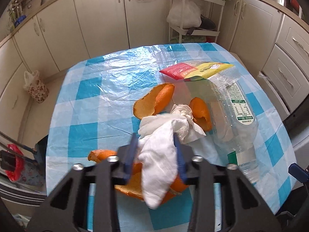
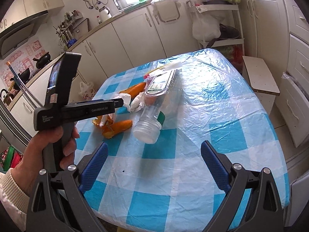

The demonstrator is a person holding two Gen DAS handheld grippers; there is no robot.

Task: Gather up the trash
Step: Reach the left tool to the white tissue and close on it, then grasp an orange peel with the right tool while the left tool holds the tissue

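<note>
The table [image 2: 212, 100], covered with a blue and white checked plastic cloth, fills most of both views, and white kitchen cabinets [image 2: 135, 36] stand behind it. On the cloth lies a clear plastic bottle [image 2: 154, 108] on its side, with its cap end turned toward the right gripper's camera. Just beyond the bottle lies a red and yellow snack wrapper [image 1: 195, 70], and one end of it touches the bottle. Beside the bottle, on its left in both views, are several pieces of orange peel [image 1: 154, 100], some near the wrapper and some under the left gripper. Among the peels is a crumpled white tissue [image 1: 166, 135]. The left gripper [image 1: 156, 152] has its two blue fingers pressed on this tissue from both sides, and part of the tissue hangs down between them above a peel. The right gripper [image 2: 154, 162] is held above the near part of the table, its blue fingers spread wide with nothing between them, well apart from the trash. In the right wrist view the person's left hand [image 2: 56, 147] grips the handle of the left gripper.
</note>
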